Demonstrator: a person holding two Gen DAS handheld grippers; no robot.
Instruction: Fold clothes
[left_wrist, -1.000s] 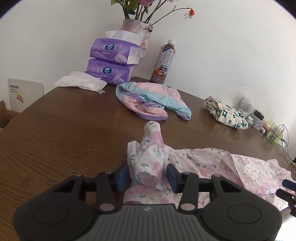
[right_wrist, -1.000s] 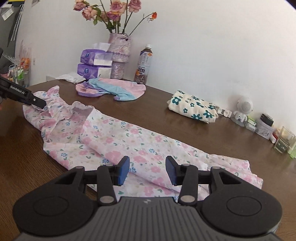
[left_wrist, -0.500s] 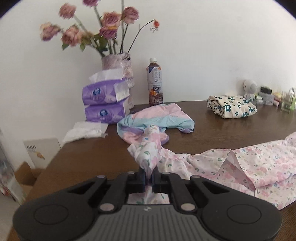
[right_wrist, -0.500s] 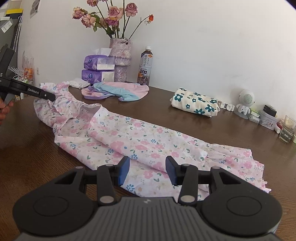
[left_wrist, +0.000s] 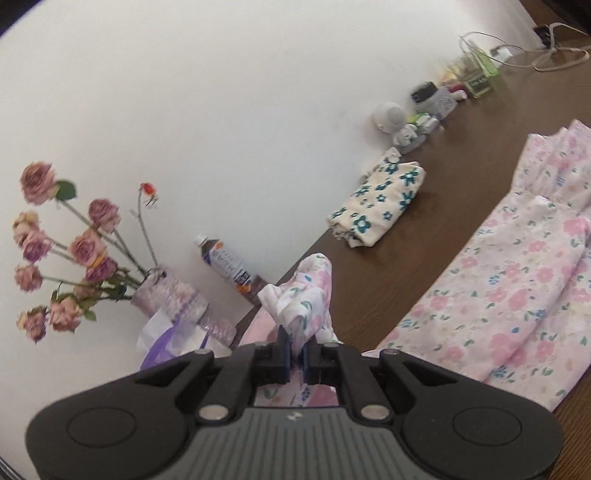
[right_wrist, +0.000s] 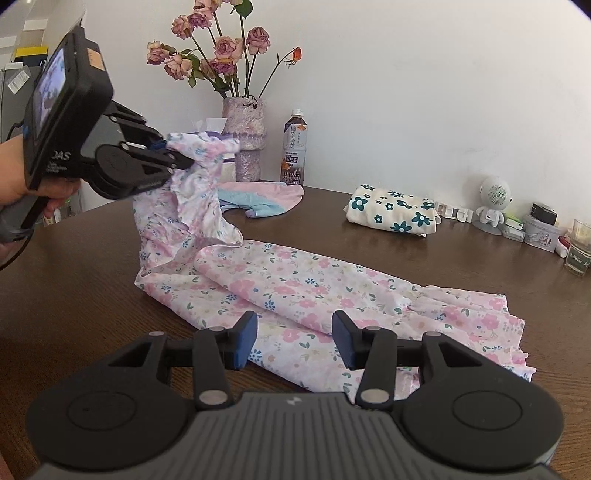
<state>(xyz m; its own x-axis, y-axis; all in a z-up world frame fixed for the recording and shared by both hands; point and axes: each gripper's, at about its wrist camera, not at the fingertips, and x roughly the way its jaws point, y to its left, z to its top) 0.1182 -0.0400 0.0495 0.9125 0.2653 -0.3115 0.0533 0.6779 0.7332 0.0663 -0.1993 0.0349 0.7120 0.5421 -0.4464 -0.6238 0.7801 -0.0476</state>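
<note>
A pink floral garment (right_wrist: 295, 291) lies stretched across the brown table (right_wrist: 74, 288). My left gripper (left_wrist: 295, 354) is shut on one end of it (left_wrist: 306, 299) and holds that end lifted off the table; in the right wrist view the left gripper (right_wrist: 173, 157) hangs at the upper left with the cloth (right_wrist: 192, 199) draping down from it. My right gripper (right_wrist: 291, 341) is open just above the garment's near edge, with nothing between its fingers. A hand (right_wrist: 22, 181) holds the left tool.
A folded cream cloth with teal flowers (right_wrist: 393, 214) and a pink-and-blue garment (right_wrist: 258, 199) lie near the wall. A vase of roses (right_wrist: 243, 140), a bottle (right_wrist: 294, 147), tissue packs, a small white figure (right_wrist: 493, 203) and a glass (right_wrist: 578, 251) line the back edge.
My left gripper shut on the garment's end, then lifted and tilted, raising that end well above the table. My right gripper stayed open over the near edge.
</note>
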